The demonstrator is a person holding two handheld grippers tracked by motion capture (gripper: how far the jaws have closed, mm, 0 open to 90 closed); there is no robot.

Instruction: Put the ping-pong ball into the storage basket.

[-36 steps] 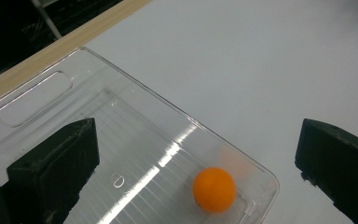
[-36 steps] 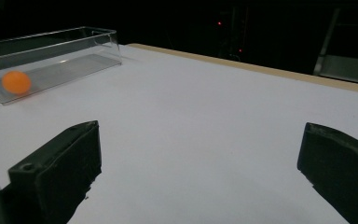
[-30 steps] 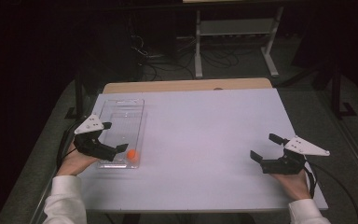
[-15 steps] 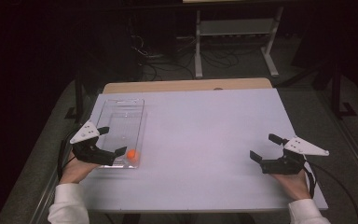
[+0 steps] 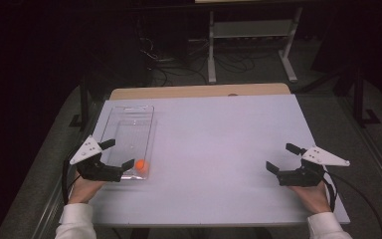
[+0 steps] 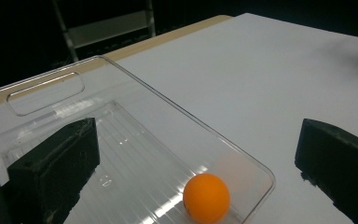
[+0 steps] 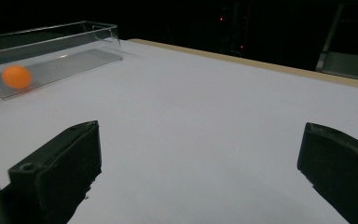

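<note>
Two wide-open, empty grippers, left (image 5: 115,154) astride clear tray (image 5: 129,130), right (image 5: 282,158) idle; orange ball (image 5: 141,165) liable to roll off if nudged.

An orange ball (image 6: 206,198) lies in the near corner of a clear tray (image 6: 135,95) on the white bench (image 6: 270,70), between the wide-apart black jaws of the left tool (image 6: 193,163), one jaw over the tray, the other over bare bench.
</note>
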